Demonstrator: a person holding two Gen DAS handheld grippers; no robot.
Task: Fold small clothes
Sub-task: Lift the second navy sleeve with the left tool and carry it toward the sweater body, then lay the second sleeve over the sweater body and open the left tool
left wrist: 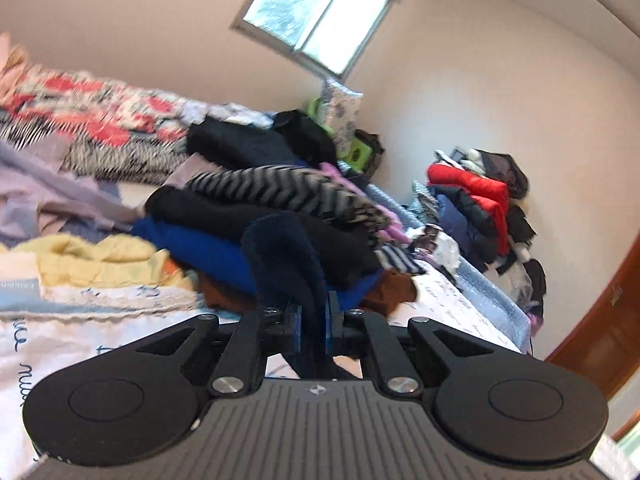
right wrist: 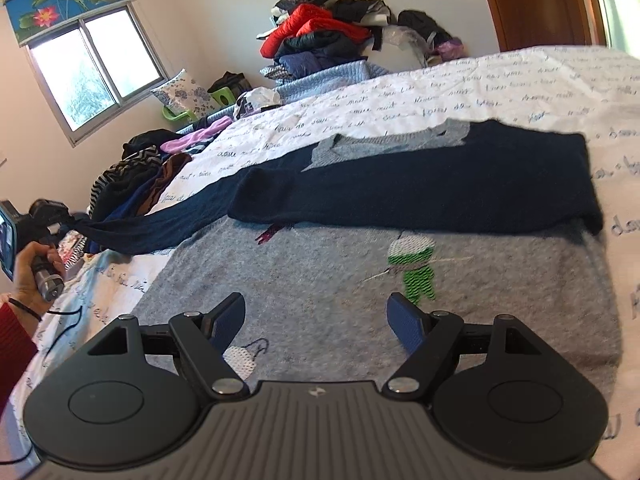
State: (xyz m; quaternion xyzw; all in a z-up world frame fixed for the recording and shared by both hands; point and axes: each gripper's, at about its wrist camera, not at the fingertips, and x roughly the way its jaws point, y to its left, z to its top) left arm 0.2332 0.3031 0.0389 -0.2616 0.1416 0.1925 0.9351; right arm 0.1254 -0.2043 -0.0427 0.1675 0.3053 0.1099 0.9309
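Note:
A small grey sweater [right wrist: 320,272] with navy sleeves lies flat on the bed. One navy sleeve [right wrist: 420,192] is folded across its chest. The other navy sleeve [right wrist: 160,228] stretches left off the body to my left gripper [right wrist: 60,216], held in a hand. In the left wrist view my left gripper [left wrist: 313,320] is shut on that navy sleeve cuff [left wrist: 284,256], which bulges up between the fingers. My right gripper [right wrist: 316,320] is open and empty, low over the sweater's grey front.
A pile of folded clothes [left wrist: 256,208] sits on the white script-printed bedspread [right wrist: 400,96] ahead of the left gripper. More clothes [right wrist: 320,32] are heaped against the far wall. A window [right wrist: 96,64] and a wooden door [right wrist: 536,0] bound the room.

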